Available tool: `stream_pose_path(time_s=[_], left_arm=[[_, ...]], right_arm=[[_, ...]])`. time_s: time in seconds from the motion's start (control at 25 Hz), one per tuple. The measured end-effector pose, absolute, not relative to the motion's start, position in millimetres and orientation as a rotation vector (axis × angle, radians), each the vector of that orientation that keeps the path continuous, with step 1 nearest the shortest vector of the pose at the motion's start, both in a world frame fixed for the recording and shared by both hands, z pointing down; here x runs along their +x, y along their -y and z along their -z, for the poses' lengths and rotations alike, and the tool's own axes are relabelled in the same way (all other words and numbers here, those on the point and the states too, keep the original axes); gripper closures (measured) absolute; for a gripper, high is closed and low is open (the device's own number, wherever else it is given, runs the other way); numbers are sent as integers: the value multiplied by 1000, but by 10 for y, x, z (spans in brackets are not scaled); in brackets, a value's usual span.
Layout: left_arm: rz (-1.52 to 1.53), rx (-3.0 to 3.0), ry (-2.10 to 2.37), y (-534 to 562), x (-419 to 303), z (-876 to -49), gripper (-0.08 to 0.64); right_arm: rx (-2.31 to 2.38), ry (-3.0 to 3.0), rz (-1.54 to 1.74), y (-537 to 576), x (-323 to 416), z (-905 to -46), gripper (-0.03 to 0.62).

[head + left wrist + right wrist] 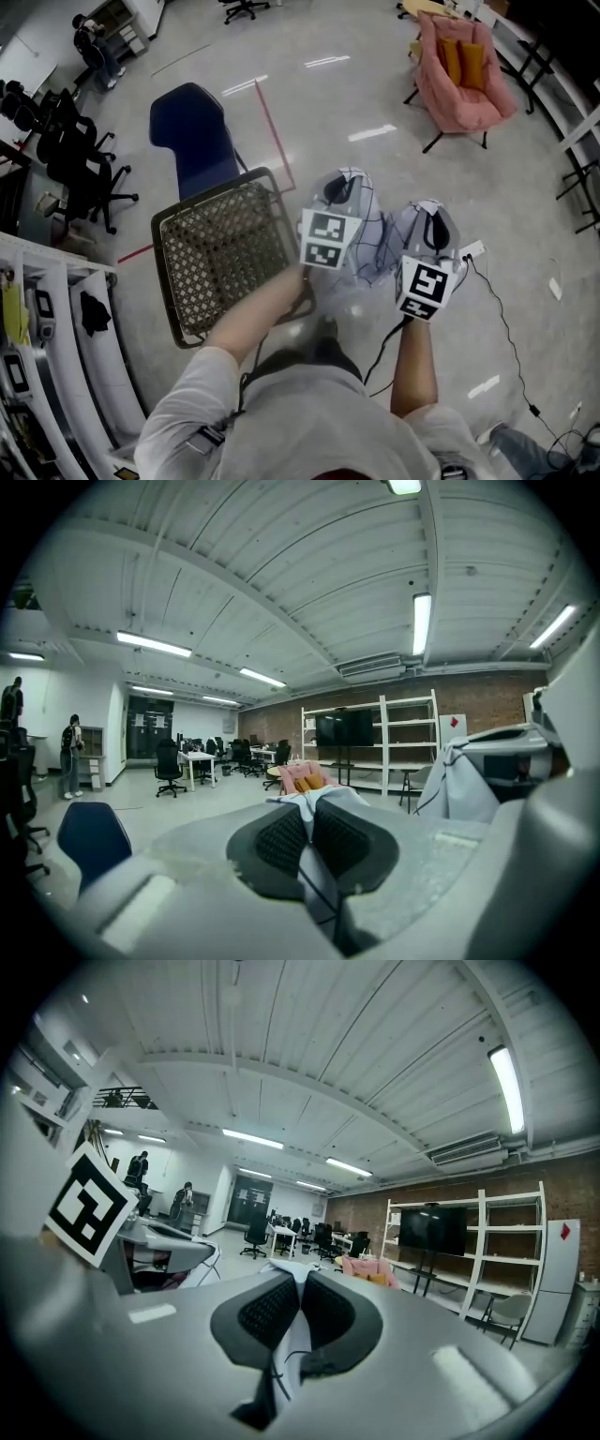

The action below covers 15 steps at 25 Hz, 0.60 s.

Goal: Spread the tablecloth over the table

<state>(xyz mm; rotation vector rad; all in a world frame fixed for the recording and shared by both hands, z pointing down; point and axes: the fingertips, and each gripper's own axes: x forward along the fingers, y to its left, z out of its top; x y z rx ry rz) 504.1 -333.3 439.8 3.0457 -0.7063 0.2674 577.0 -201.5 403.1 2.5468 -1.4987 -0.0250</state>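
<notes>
Between left gripper (309, 829) and right gripper (300, 1305) sags the pale, seemingly grid-lined tablecloth (377, 242), fingers (281, 841) pinching it.

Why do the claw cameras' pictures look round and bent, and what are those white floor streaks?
Left gripper view and right gripper view: fisheye lenses bow the ceiling beams and blacken the corners. Head view: streaks are lamp glare on the glossy floor.

I am in a big open office that doubles as a lab. Ahead of me stand white desks (199, 757) and black office chairs (170, 764), white shelves (383, 742) with a dark screen (344, 728) against a brick wall (478, 696), and strip lights (421, 622) on a ribbed ceiling (309, 564). Below me the pale glossy floor (375, 84) carries red tape (274, 131) and a loose cable (507, 333); a pink armchair (464, 89) sits aside.
</notes>
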Motion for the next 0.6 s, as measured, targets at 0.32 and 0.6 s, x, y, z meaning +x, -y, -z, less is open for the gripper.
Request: stream_pose_path(time_s=[0.32, 0.6], left_arm=[[-280, 3004, 777, 4190, 4934, -4415, 537], [-325, 2936, 780, 5317, 4771, -4488, 537]], right_arm=[[2506, 1529, -21, 2810, 5776, -4116, 584], [2525, 1537, -163, 3877, 5674, -4316, 584]])
